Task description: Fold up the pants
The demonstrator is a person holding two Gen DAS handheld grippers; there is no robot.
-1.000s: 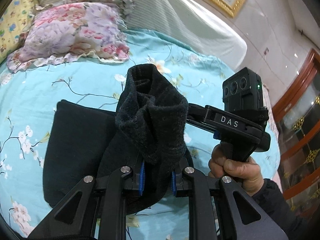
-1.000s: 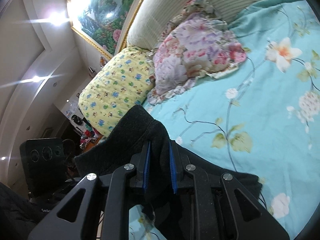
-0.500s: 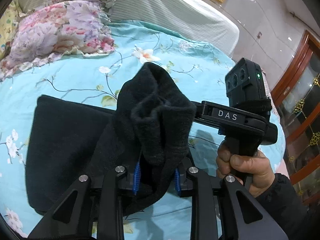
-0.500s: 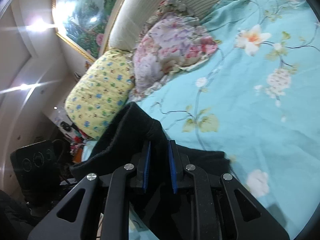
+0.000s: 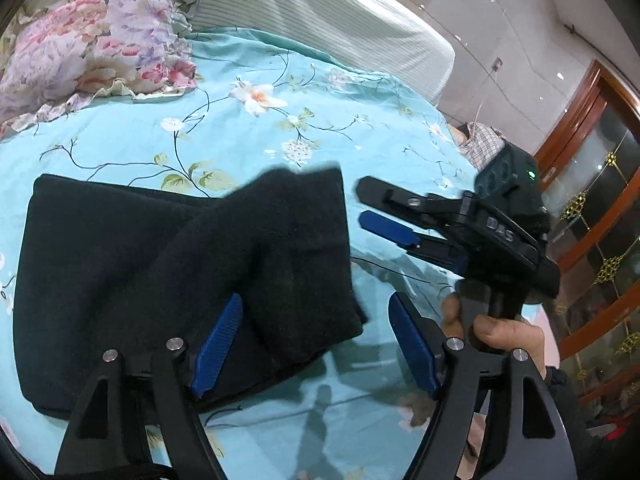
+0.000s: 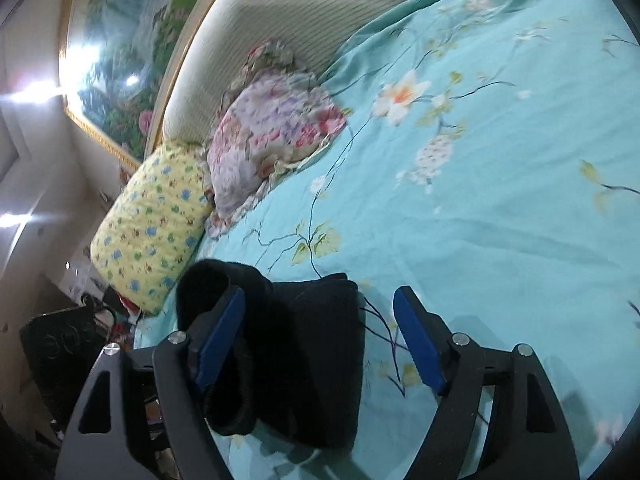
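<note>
The black fleece pants (image 5: 168,264) lie folded on the turquoise floral bedsheet (image 5: 248,136), left of centre. The left gripper (image 5: 316,340) hangs over their near right edge, jaws spread, gripping nothing, as after letting go. The right gripper (image 5: 384,216), jaws likewise parted, sits just right of the cloth.

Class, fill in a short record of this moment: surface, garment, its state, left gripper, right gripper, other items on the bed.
surface: bed with teal floral sheet
garment: black pants
state: folded over, lying on the sheet, one end slightly blurred
left gripper: open, pants between the fingers, not clamped
right gripper: open, beside the pants' edge
other items: floral pillow, yellow pillow
</note>
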